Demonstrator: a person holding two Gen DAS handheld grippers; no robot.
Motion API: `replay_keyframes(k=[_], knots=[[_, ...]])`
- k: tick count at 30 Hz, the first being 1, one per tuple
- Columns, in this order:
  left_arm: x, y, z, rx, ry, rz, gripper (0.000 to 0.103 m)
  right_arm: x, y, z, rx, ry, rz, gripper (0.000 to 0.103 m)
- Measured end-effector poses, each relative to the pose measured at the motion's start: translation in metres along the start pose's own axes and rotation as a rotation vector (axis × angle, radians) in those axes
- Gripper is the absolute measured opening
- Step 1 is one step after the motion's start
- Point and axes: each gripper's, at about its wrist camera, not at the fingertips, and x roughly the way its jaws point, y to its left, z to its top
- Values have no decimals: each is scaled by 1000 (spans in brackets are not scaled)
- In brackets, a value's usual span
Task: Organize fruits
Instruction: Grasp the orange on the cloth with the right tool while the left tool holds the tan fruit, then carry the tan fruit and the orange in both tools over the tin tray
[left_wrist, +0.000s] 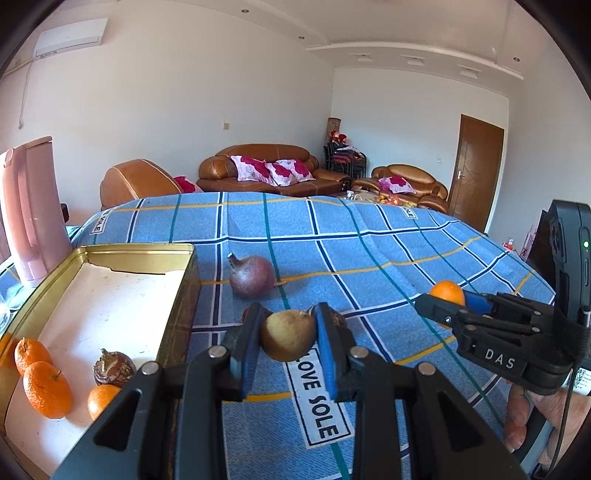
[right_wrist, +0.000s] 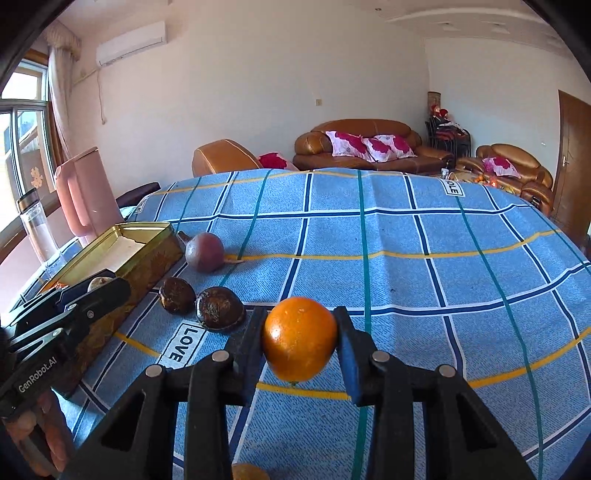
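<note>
My left gripper (left_wrist: 288, 319) is shut on a yellow-brown round fruit (left_wrist: 288, 336), held just above the blue checked cloth (left_wrist: 369, 251). From the right wrist view the left gripper (right_wrist: 96, 287) hangs beside the gold tin (right_wrist: 147, 254). My right gripper (right_wrist: 300, 326) is shut on an orange (right_wrist: 299, 341), lifted off the cloth; the left wrist view shows the right gripper (left_wrist: 441, 304) and its orange (left_wrist: 447, 291) at the right. A purple fruit (right_wrist: 204, 252) and two dark brown fruits (right_wrist: 176, 295) (right_wrist: 219, 308) lie on the cloth by the tin.
The gold tin (left_wrist: 177, 295) holds three oranges (left_wrist: 46, 393) and a brown fruit (left_wrist: 112, 367). A pink kettle (right_wrist: 86, 192) and a clear bottle (right_wrist: 37, 225) stand behind the tin. Another orange (right_wrist: 247, 472) lies near the front edge. Brown sofas stand beyond the table.
</note>
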Motion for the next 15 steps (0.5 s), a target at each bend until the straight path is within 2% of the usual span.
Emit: replay_keyframes(k=[15], knots=[[-11, -4, 0, 20, -54, 21, 30, -23, 9, -2, -50, -123, -7, 38]])
